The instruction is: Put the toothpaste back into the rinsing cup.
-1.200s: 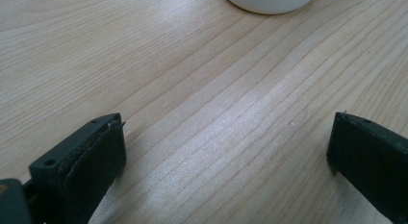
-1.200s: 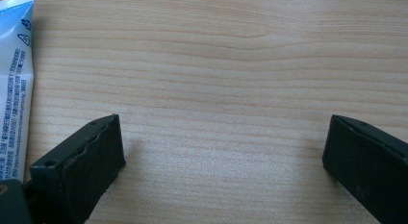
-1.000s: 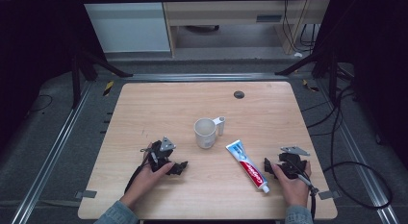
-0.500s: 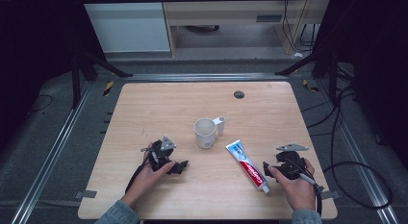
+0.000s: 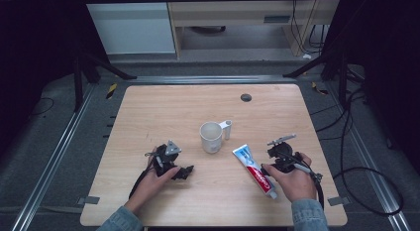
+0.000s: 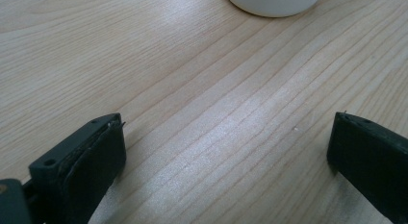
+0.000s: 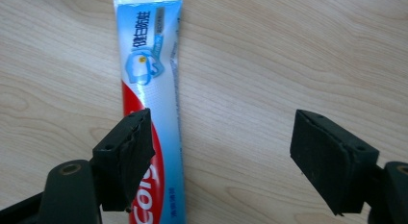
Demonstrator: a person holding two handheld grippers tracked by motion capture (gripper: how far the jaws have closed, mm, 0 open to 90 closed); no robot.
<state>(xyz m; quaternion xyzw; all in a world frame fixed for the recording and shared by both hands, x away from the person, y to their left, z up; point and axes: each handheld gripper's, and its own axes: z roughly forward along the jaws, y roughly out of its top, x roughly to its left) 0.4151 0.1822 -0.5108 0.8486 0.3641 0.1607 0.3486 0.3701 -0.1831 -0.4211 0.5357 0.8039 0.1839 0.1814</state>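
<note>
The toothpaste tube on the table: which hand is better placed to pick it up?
The right. Its gripper is open right beside the toothpaste tube, one finger over it. The left gripper sits open farther away, beyond the mug.

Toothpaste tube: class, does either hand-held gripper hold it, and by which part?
Neither. The right hand-held gripper stands open over the toothpaste tube; the left hand-held gripper stands open above bare table.

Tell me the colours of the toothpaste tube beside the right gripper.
The toothpaste tube is light blue and white with a red band; the right gripper view shows it best.
</note>
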